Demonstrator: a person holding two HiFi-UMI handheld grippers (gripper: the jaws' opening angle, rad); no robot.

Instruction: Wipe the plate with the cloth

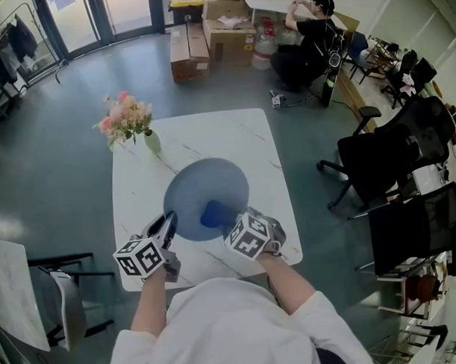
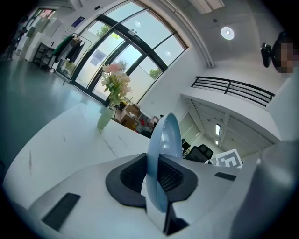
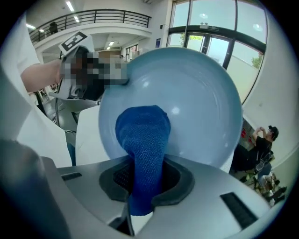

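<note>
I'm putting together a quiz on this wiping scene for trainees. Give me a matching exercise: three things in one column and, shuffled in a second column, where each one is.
Things:
1. plate
2. cloth
3. vase of flowers

Places:
A. standing near the far left corner of the table
B. clamped by its rim in the left hand-held gripper
C. held in the right hand-held gripper, its end against a light blue surface

Pairs: 1-B; 2-C; 3-A
</note>
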